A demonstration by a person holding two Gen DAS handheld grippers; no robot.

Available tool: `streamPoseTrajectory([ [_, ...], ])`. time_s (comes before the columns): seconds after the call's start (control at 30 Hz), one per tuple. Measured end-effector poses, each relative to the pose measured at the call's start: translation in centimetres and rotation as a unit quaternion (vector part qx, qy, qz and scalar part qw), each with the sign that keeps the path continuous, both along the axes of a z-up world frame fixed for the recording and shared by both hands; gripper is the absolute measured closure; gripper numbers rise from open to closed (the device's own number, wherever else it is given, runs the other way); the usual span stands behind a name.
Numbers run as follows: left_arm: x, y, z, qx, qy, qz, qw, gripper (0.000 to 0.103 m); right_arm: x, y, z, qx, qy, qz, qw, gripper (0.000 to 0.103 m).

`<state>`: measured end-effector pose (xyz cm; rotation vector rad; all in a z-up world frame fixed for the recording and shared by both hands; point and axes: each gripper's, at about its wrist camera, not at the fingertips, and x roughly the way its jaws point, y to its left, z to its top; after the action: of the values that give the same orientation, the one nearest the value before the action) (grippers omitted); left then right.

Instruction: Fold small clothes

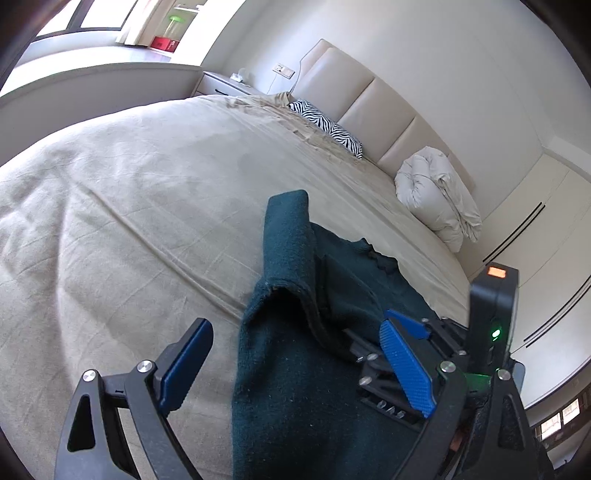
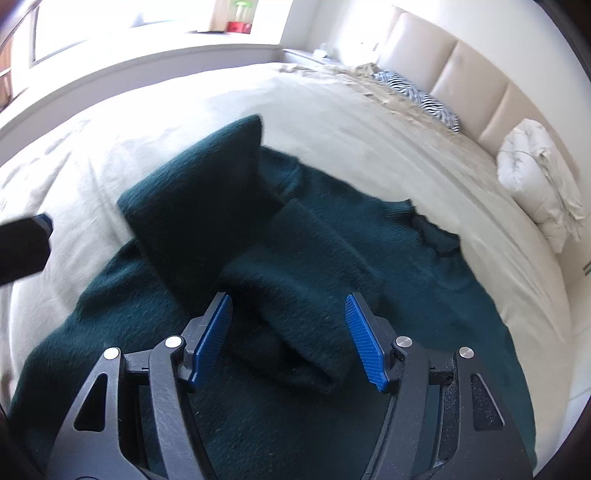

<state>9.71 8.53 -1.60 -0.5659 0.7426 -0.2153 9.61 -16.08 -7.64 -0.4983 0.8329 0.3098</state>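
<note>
The dark green knitted sweater (image 2: 424,280) lies on the beige bed (image 2: 351,147), sleeves folded inward. Both the left claw (image 1: 295,369) and right claw (image 2: 288,338) are spread, empty; best pinch the hem evenly.

Bed (image 1: 110,206): wide, covered in a beige sheet, creased in long lines across the middle and rumpled near the head end. Padded headboard (image 1: 373,107): cream, in upright panels, against the white wall ahead of me. Zebra-print pillow (image 1: 325,125): black and white, lying at the head of the bed, just below the headboard. White duvet (image 1: 436,192): rolled into a bundle, resting against the headboard at the far right. Bedside cabinet (image 1: 225,83): white, beside the bed's far corner, small items on top too blurred to name. Window (image 1: 99,18): bright, at upper left. Red box (image 1: 164,43): on the sill area. Wardrobe doors (image 1: 546,221): white, right wall.
</note>
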Motion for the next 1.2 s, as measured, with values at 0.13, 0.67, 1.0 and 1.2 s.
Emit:
streamPoseTrajectory([
  [0.13, 0.0, -0.3, -0.3, 0.008, 0.002, -0.008, 0.9999, 0.010, -0.9, 1.2, -0.7, -0.025, -0.003, 0.014, 1.000, 0.041],
  [0.67, 0.7, 0.0, -0.6, 0.013, 0.012, -0.009, 0.9998, 0.010, 2.2, -7.3, 2.7, 0.167, 0.000, -0.119, 0.979, 0.091],
  [1.0, 1.7, -2.7, -0.5, 0.025, 0.021, -0.030, 0.9990, 0.010, 0.2, -25.2, -1.4, 0.395, 0.056, -0.292, 0.870, 0.089],
  [1.2, 1.9, -3.8, -0.6, 0.038, 0.027, -0.040, 0.9981, 0.010, 0.9, -28.0, -4.3, 0.519, 0.098, -0.291, 0.798, 0.050],
])
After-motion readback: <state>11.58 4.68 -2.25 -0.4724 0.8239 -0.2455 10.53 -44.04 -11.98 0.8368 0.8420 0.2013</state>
